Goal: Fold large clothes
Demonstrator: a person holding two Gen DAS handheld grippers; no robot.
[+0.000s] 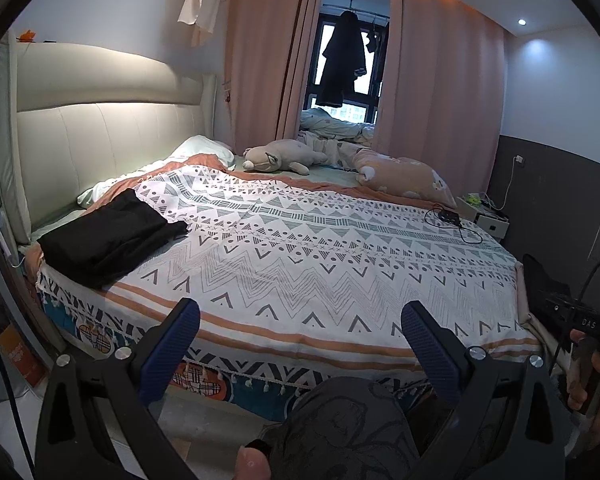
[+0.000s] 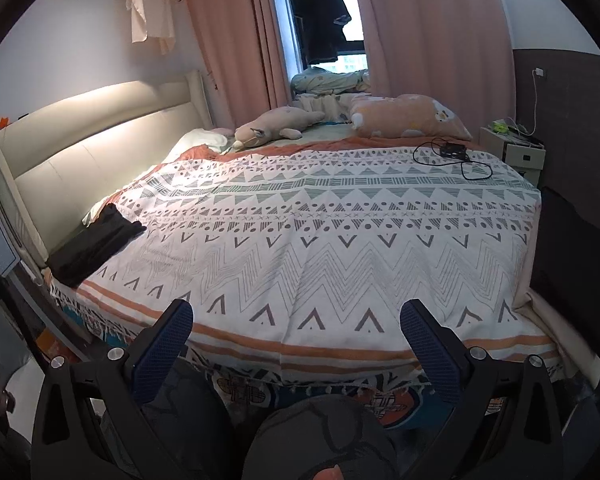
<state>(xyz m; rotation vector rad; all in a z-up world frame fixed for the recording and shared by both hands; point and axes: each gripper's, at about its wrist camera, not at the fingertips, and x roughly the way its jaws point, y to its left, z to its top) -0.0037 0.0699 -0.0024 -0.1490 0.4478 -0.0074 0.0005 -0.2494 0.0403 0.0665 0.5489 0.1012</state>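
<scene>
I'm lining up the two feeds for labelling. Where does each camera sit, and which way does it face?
Left wrist: on the left tongs, open, at the bed's near edge, facing the patterned bedspread and headboard; the right hand shows at right.
Right wrist: on the right tongs, open, further right, facing the window; a knee shows below.
Shared: bedspread, folded black garment, plush toy.

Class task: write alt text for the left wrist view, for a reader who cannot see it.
The open left gripper hovers at the edge of a bed covered by a patterned blanket. A folded black garment lies near the headboard.
</scene>
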